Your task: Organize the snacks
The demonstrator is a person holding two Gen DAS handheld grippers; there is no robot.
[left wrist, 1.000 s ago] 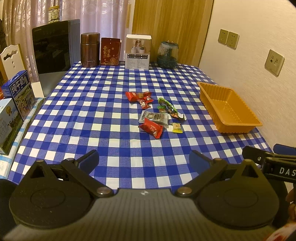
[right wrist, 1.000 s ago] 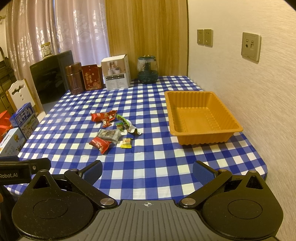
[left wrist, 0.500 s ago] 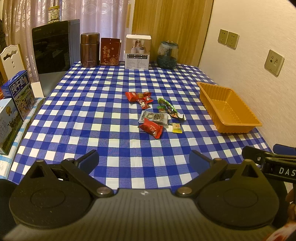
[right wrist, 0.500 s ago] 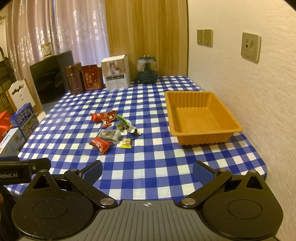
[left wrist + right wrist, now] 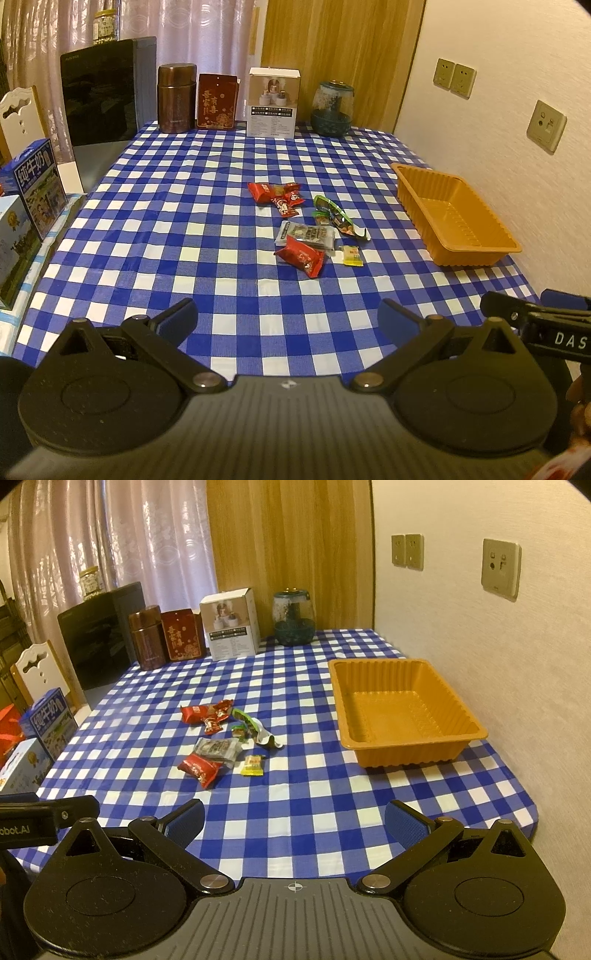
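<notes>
Several snack packets lie in a loose cluster mid-table: a red packet [image 5: 301, 255] nearest me, a grey packet [image 5: 306, 233], a small yellow candy [image 5: 352, 255], a green wrapper [image 5: 338, 218] and red packets [image 5: 275, 194] behind. The same cluster shows in the right wrist view, red packet [image 5: 200, 768], yellow candy [image 5: 252, 765]. An empty orange tray [image 5: 452, 218] [image 5: 404, 710] stands at the right by the wall. My left gripper [image 5: 288, 317] is open and empty over the near table edge. My right gripper [image 5: 294, 819] is open and empty, to its right.
A brown canister [image 5: 176, 98], a red tin [image 5: 217, 101], a white box [image 5: 272, 102] and a glass jar [image 5: 331, 107] line the far edge. Milk cartons [image 5: 35, 188] and a black appliance [image 5: 98, 90] stand at the left. The wall is close on the right.
</notes>
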